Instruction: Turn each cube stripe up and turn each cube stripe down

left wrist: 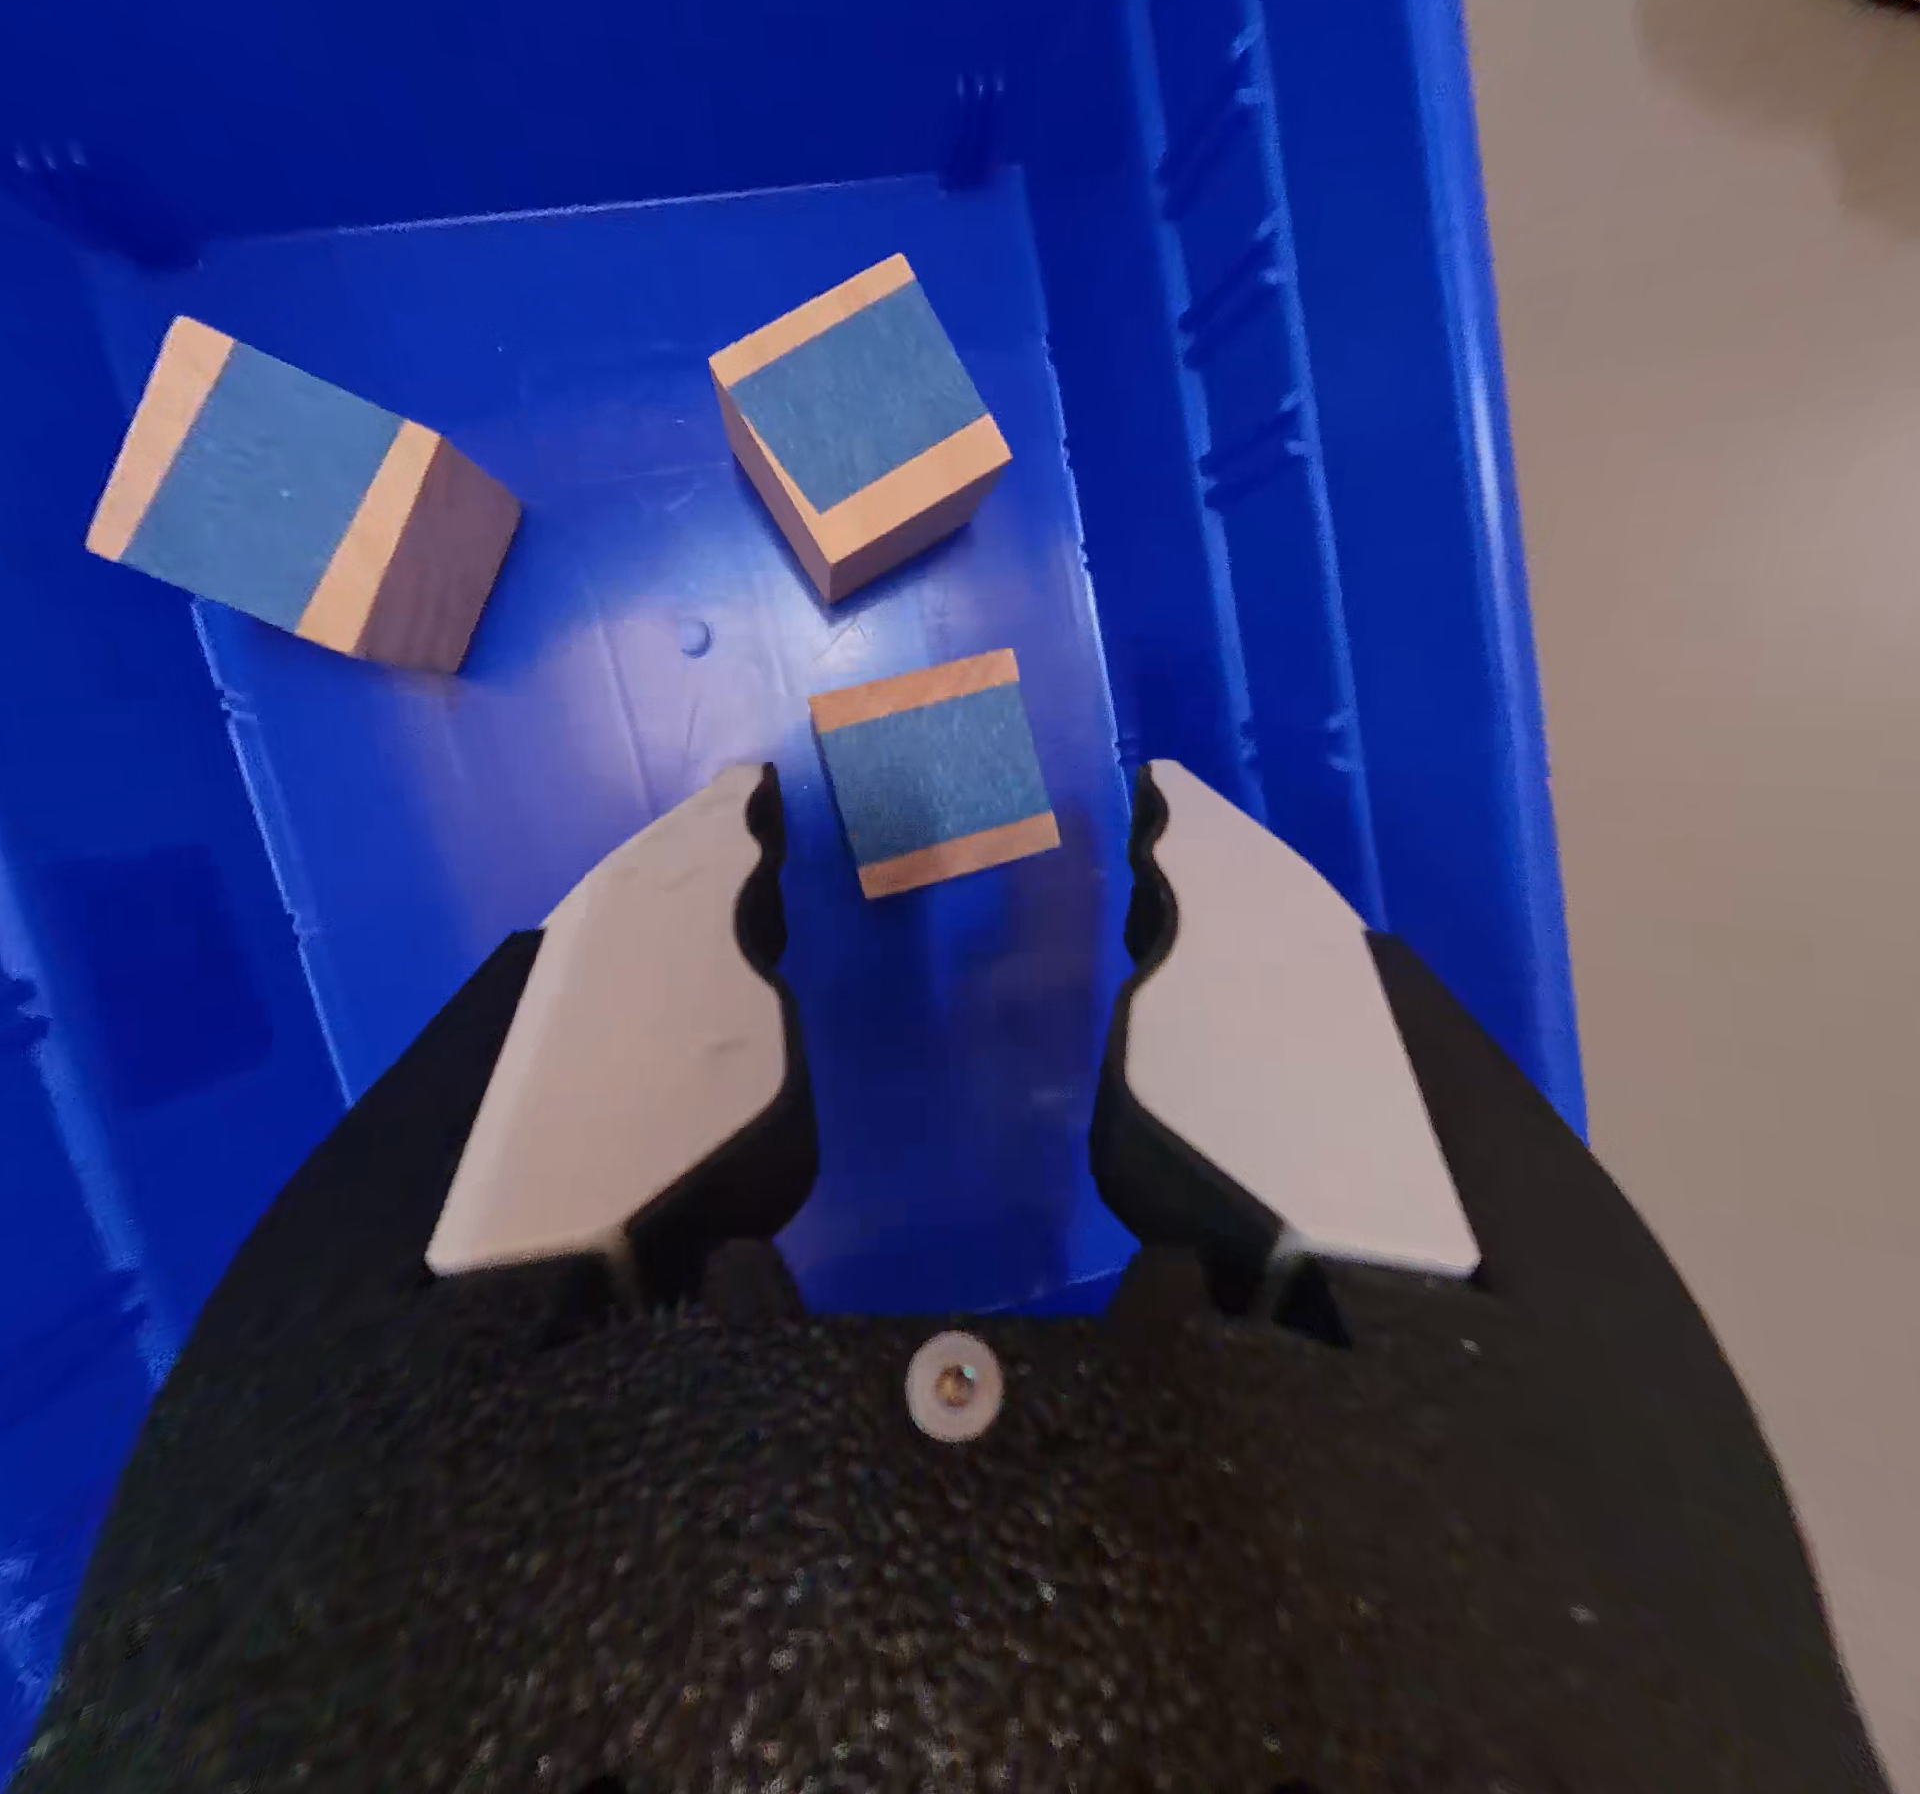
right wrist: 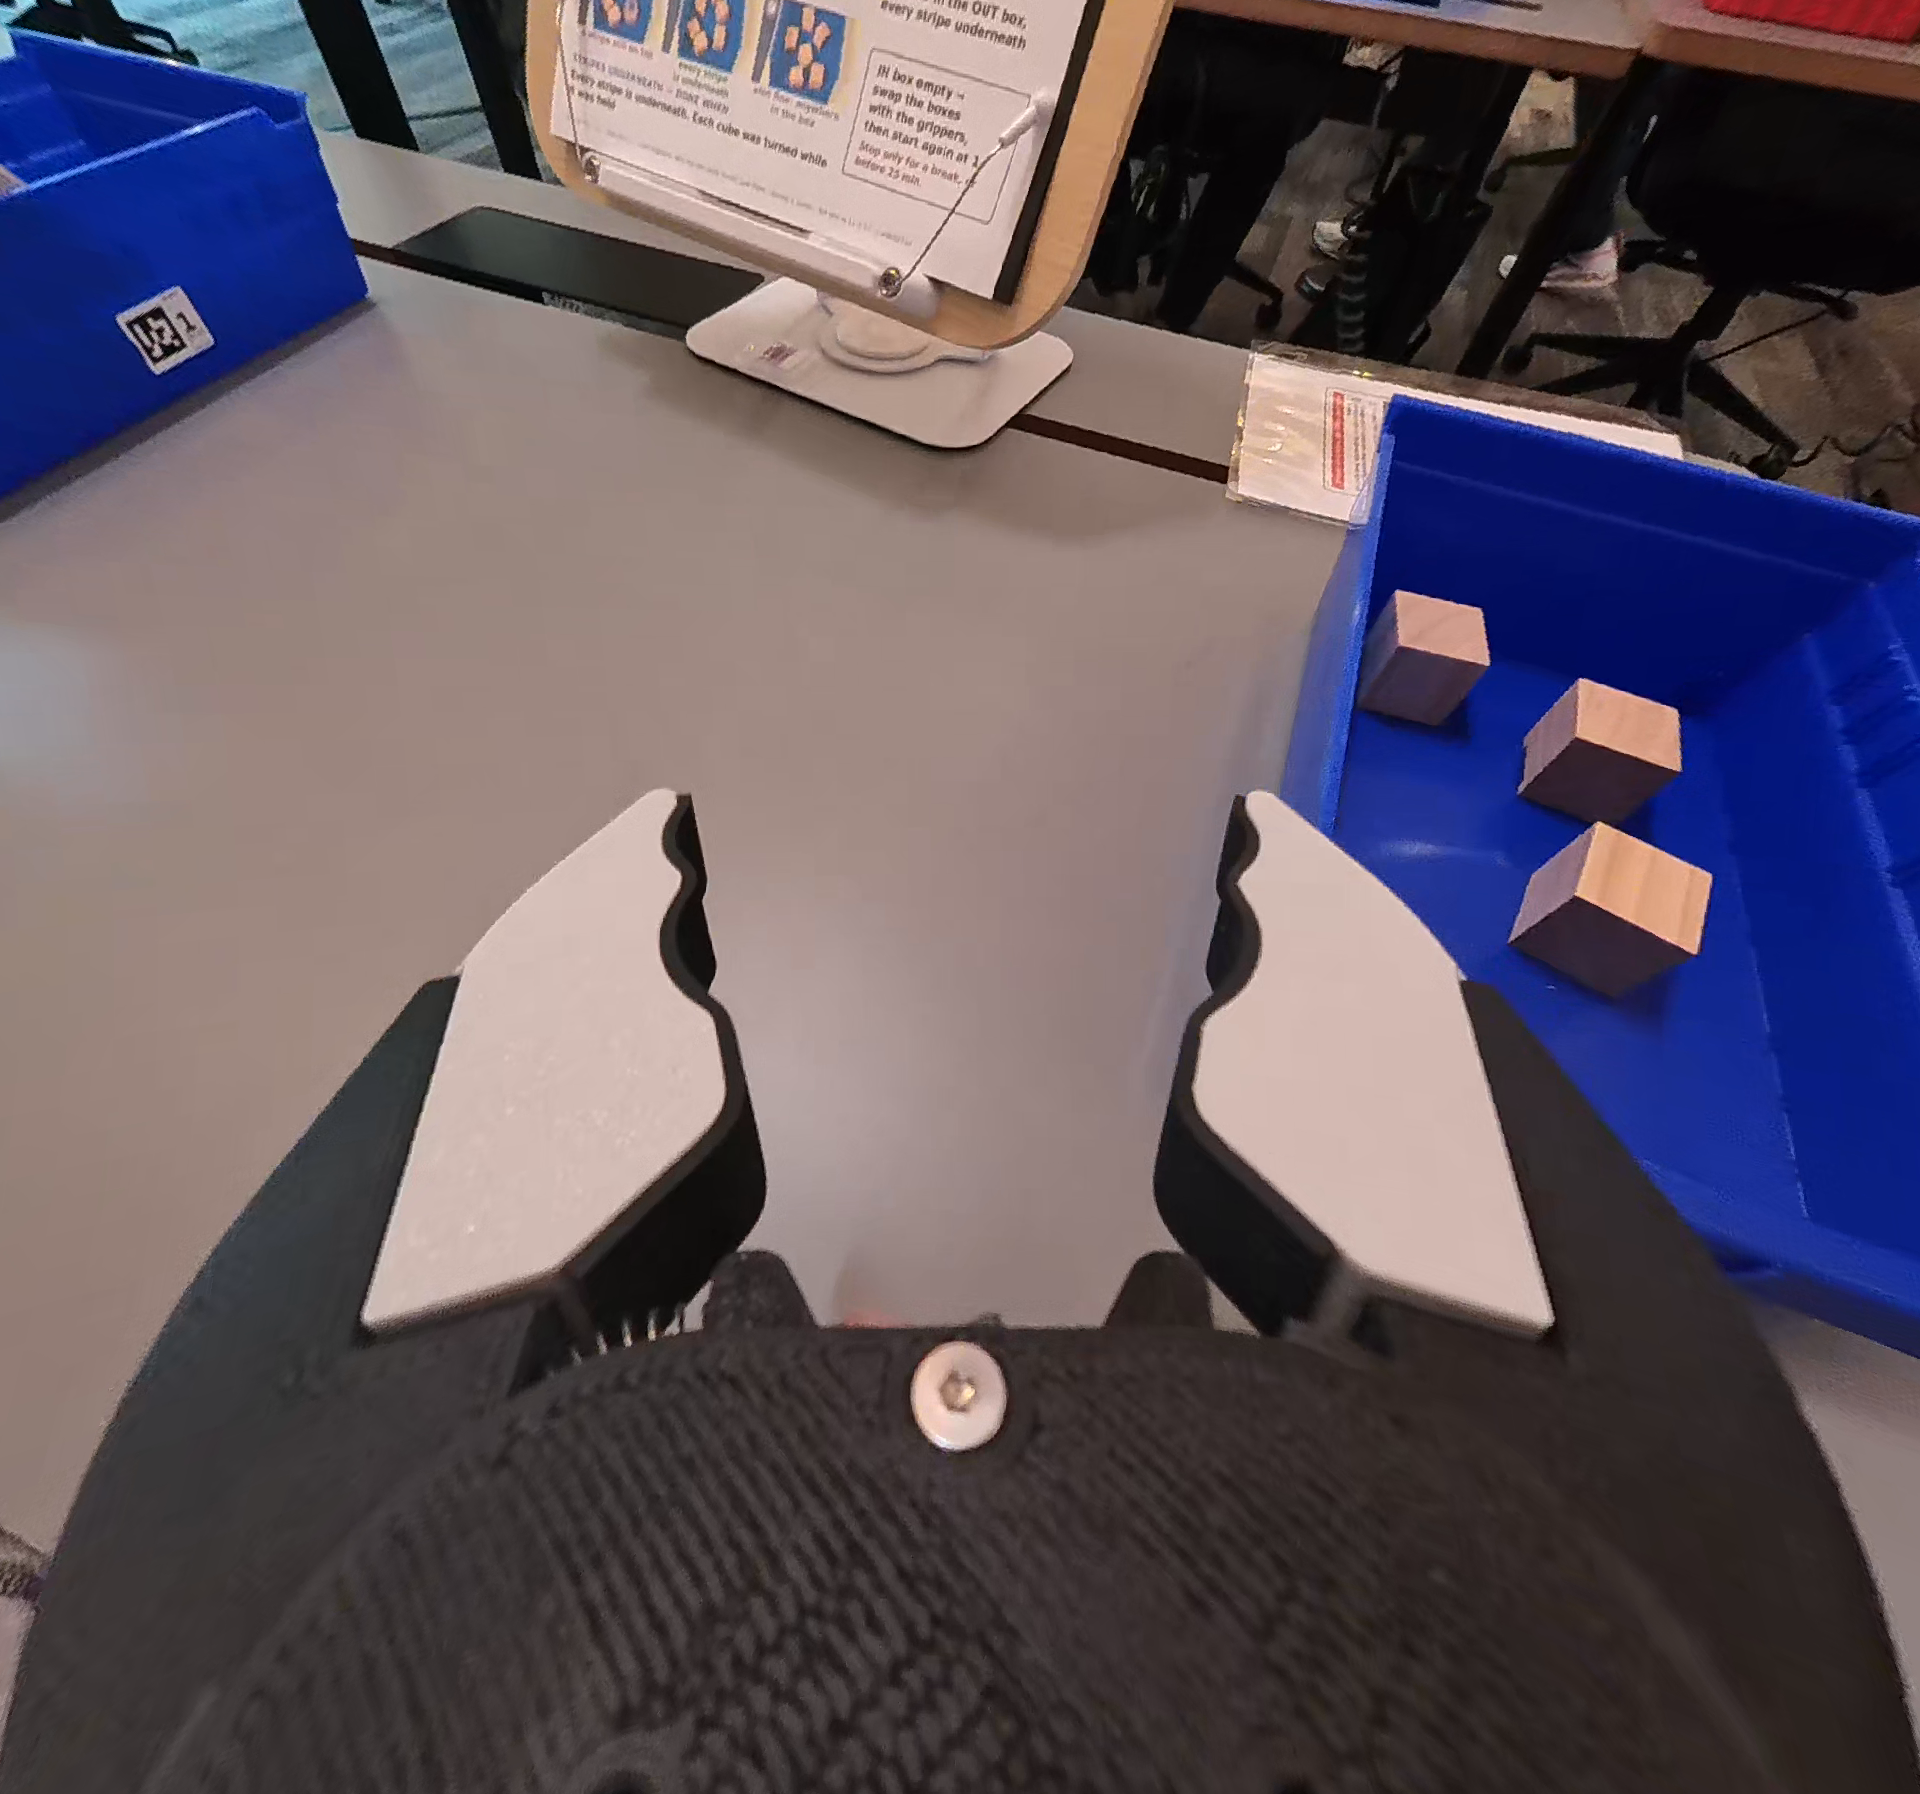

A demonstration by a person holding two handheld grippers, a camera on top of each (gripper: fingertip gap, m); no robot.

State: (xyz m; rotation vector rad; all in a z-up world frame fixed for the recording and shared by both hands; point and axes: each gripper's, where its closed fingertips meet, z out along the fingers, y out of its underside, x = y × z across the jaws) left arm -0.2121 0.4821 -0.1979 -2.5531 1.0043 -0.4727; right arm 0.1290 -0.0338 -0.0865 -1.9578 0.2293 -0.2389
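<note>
In the left wrist view three wooden cubes lie in a blue bin (left wrist: 623,82), each with a blue stripe facing up: one at the left (left wrist: 281,487), one at the upper middle (left wrist: 862,414), one nearest (left wrist: 935,773). My left gripper (left wrist: 956,783) is open and empty above the bin, its fingertips on either side of the nearest cube. In the right wrist view my right gripper (right wrist: 961,809) is open and empty over the grey table (right wrist: 727,622). A second blue bin (right wrist: 1621,1069) at the right holds three plain-faced cubes (right wrist: 1423,658) (right wrist: 1600,752) (right wrist: 1610,908), no stripe showing.
An instruction sheet on a wooden stand (right wrist: 831,61) is at the table's far side, with a black strip (right wrist: 582,274) beside it. The left bin with a marker tag (right wrist: 156,290) shows at the far left. A small clear packet (right wrist: 1309,440) lies behind the right bin.
</note>
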